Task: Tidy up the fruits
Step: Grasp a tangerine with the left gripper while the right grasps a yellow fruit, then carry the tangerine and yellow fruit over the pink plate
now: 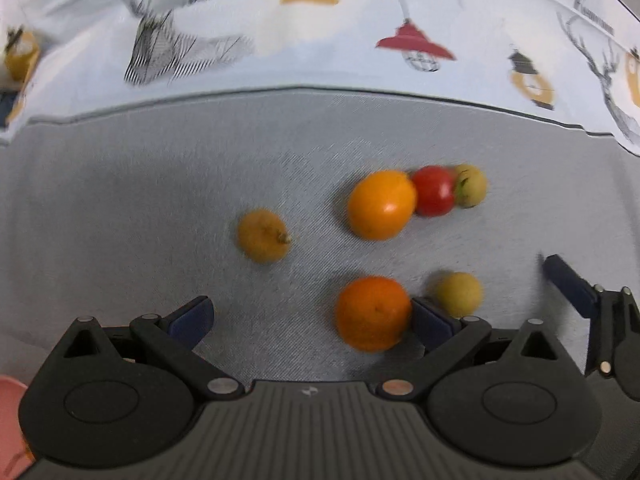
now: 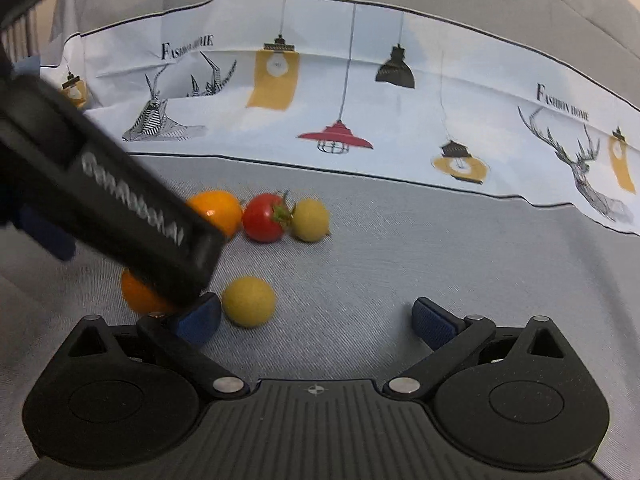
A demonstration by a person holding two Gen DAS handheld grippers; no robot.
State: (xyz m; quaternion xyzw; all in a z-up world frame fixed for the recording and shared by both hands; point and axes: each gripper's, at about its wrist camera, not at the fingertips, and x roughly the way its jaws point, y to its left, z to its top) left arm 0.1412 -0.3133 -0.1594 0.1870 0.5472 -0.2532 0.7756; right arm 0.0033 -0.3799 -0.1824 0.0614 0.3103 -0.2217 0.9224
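Several fruits lie on a grey tablecloth (image 1: 120, 208). In the left wrist view my left gripper (image 1: 312, 318) is open, and an orange (image 1: 372, 312) sits between its fingers, close against the right pad. A yellow-green fruit (image 1: 458, 294) lies just beyond that pad. Farther off are an orange-yellow fruit (image 1: 380, 204), a red tomato (image 1: 434, 190) and another yellow-green fruit (image 1: 472, 186) in a row, and a small stemmed yellow fruit (image 1: 262, 235) to the left. My right gripper (image 2: 316, 320) is open over bare cloth, with a yellow fruit (image 2: 249, 301) beside its left finger.
The left gripper's black body (image 2: 132, 208) crosses the right wrist view and hides part of the orange (image 2: 140, 292). A blue finger (image 1: 570, 286) of the right gripper shows at the right edge. A white printed band (image 2: 360, 92) runs behind the fruit. A pink object (image 1: 10, 420) sits at bottom left.
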